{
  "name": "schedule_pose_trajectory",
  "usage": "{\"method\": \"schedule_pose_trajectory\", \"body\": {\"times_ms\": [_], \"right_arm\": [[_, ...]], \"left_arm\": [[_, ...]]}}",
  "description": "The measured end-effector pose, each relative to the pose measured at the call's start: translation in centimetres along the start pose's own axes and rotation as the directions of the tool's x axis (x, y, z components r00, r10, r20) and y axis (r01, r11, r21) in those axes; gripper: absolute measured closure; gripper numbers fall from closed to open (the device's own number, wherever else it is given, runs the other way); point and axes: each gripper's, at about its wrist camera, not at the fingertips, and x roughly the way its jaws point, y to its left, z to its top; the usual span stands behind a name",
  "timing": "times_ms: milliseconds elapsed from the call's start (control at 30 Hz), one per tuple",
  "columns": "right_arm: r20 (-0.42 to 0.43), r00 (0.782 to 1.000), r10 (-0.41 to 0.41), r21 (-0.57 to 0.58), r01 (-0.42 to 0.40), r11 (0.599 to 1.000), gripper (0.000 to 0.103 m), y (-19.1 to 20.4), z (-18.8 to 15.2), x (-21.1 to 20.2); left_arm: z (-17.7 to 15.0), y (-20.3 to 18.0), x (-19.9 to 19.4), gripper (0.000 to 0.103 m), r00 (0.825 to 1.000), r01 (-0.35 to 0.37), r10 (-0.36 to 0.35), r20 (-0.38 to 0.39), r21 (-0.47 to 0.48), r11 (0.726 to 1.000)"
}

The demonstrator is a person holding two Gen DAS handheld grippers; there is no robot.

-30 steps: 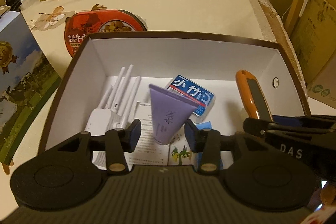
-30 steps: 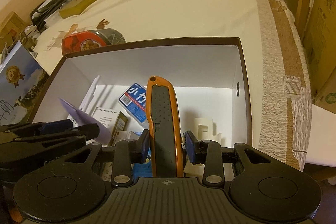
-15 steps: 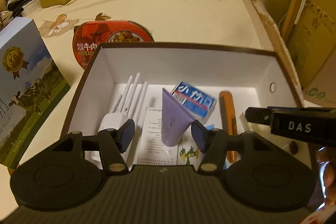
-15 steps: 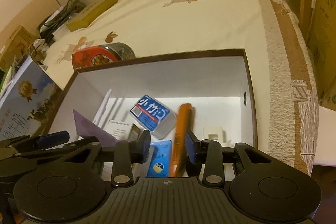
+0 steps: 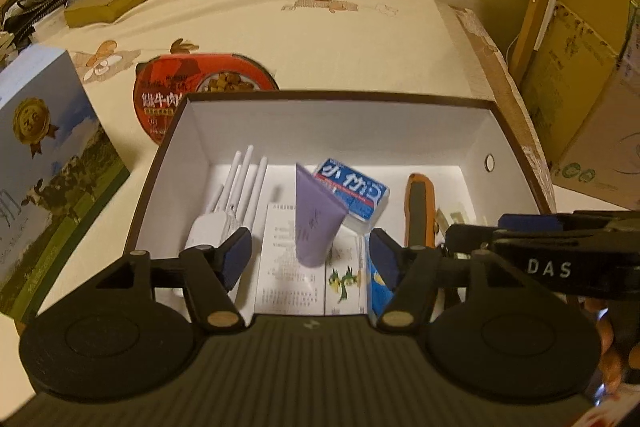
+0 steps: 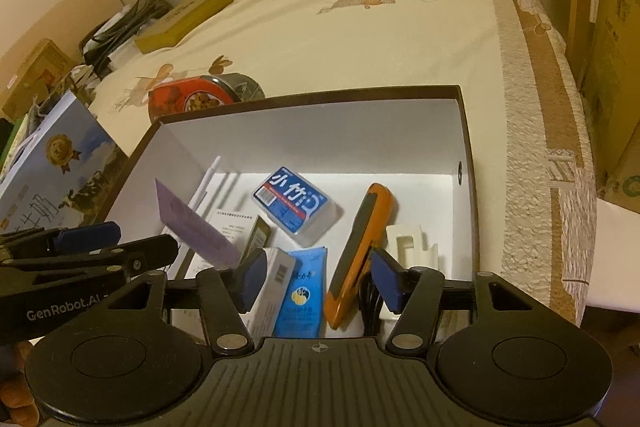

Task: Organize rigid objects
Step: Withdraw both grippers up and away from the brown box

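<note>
Both tools, left (image 5: 310, 261) and right (image 6: 316, 281), half open over brown box (image 6: 466, 147), jaws just opened, gripping nothing. Inside: one orange knife (image 6: 358, 251), one purple tube (image 5: 314, 217), one blue case (image 6: 294, 205), one white router (image 5: 218, 223) with thin antennas, flat papers

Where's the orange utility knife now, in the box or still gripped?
In the box. The orange utility knife lies loose on the white floor of the box; the right gripper has just been opening, its pads clear of it.
</note>
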Motion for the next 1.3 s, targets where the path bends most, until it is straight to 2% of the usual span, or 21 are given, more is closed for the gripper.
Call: {"method": "schedule_pose_trajectory", "body": {"times_ms": [267,633,733,833,1133,1300], "right_arm": [[0.016,1.000,0.015,0.003,-0.015,1.000,0.042,0.1,-1.3,-2.6],[0.072,0.997,0.012,-0.006,-0.012,1.000,0.036,1.9,-3.5,-8.6],[0.085,0.996,0.009,-0.021,-0.007,1.000,0.036,2.5,-4.0,-10.2],[0.092,0.996,0.007,-0.037,-0.003,0.999,0.036,3.3,-4.7,-11.8],[0.065,0.998,0.028,-0.082,-0.023,0.996,0.035,6.0,-7.3,-15.4],[0.022,0.999,0.049,-0.087,-0.047,0.995,0.035,7.0,-8.9,-16.5]], "left_arm": [[-1.3,0.4,-2.1,0.042,1.000,0.009,-0.010,-0.015,-0.014,1.000],[-2.5,0.2,-7.7,0.041,1.000,0.009,-0.009,0.003,-0.032,0.999],[-3.2,-0.3,-9.5,0.035,1.000,-0.006,0.006,0.011,-0.009,1.000],[-4.2,-0.5,-11.7,0.033,1.000,-0.010,0.011,0.023,-0.007,1.000],[-7.6,0.1,-17.4,0.028,0.998,-0.043,0.047,0.039,-0.090,0.995],[-9.8,1.0,-20.0,0.028,0.996,-0.087,0.089,0.012,-0.140,0.986]]}}
